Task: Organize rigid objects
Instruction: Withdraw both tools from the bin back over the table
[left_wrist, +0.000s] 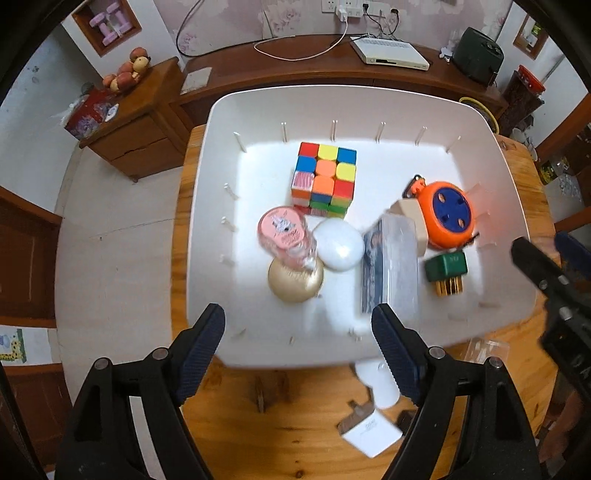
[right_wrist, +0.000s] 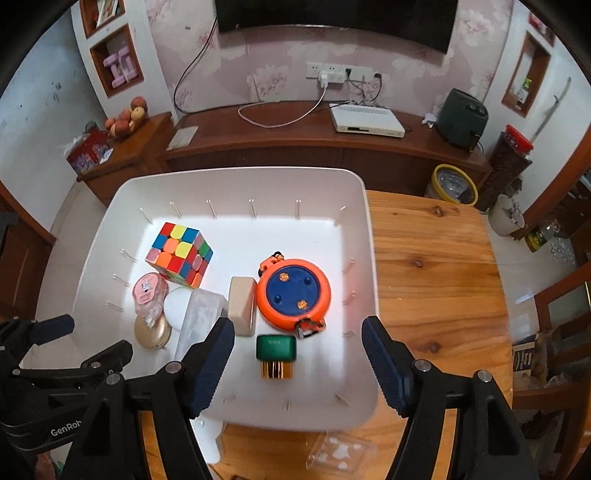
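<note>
A white bin (left_wrist: 509, 206) (right_wrist: 369, 229) sits on the wooden table. In it lie a Rubik's cube (left_wrist: 325, 177) (right_wrist: 181, 253), an orange and blue reel (left_wrist: 448, 214) (right_wrist: 293, 297), a green and gold relay (left_wrist: 445, 269) (right_wrist: 276, 352), a beige block (right_wrist: 242, 304), a clear case (left_wrist: 395, 266), a white round lid (left_wrist: 338, 243), a pink-capped jar (left_wrist: 282, 234) and a gold disc (left_wrist: 293, 282). My left gripper (left_wrist: 297, 339) is open and empty over the bin's near rim. My right gripper (right_wrist: 297, 360) is open and empty above the relay.
On the table before the bin lie a white box (left_wrist: 371, 432), a white piece (left_wrist: 380, 380) and a clear plastic tray (right_wrist: 341, 452). A wooden sideboard (right_wrist: 332, 147) with a white set-top box stands behind. Bare table (right_wrist: 436, 266) lies right of the bin.
</note>
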